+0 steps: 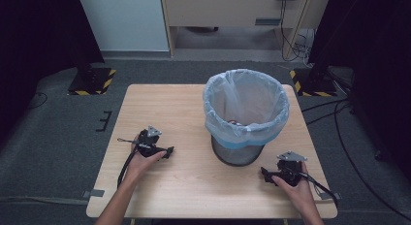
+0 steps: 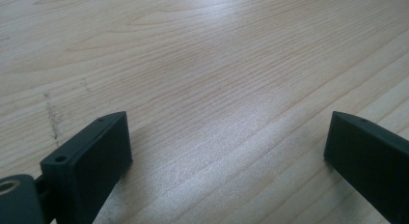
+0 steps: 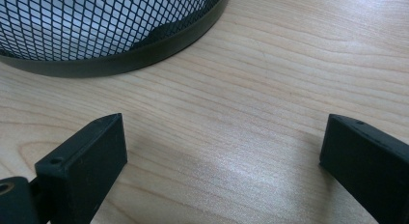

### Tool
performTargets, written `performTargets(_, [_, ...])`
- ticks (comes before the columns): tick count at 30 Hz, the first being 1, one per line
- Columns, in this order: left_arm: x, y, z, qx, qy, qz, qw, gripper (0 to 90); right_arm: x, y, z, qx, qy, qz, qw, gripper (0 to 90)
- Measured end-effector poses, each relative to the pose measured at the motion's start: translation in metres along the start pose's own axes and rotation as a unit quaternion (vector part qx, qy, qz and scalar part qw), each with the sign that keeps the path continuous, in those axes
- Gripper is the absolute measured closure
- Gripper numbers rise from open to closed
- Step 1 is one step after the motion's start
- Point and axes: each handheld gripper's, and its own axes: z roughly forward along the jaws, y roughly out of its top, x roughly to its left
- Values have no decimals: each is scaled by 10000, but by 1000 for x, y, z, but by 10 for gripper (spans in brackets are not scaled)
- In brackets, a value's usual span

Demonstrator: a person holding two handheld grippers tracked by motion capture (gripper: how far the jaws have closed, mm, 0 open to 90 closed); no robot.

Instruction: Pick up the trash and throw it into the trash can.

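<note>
Both my tongs rest released: left gripper (image 1: 169,151) on bare table (image 1: 160,104), right gripper (image 1: 264,172) near the bin (image 1: 245,113); next, I'd approach level.

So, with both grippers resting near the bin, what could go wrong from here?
1. The black mesh wastebasket with its pale blue plastic liner stands close to the right gripper; a careless push could tip it.
2. Something small lies inside the liner; reaching for it could drag the thin plastic off the rim.
3. The left gripper sits low over the light wooden table, jaws open, and might scrape it.
</note>
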Motion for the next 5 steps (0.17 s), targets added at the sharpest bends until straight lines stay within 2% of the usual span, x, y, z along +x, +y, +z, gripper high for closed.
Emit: performTargets(5, [-1, 0, 0, 12, 27, -26, 10000, 0, 0, 0, 0, 1, 1, 0, 10000, 25])
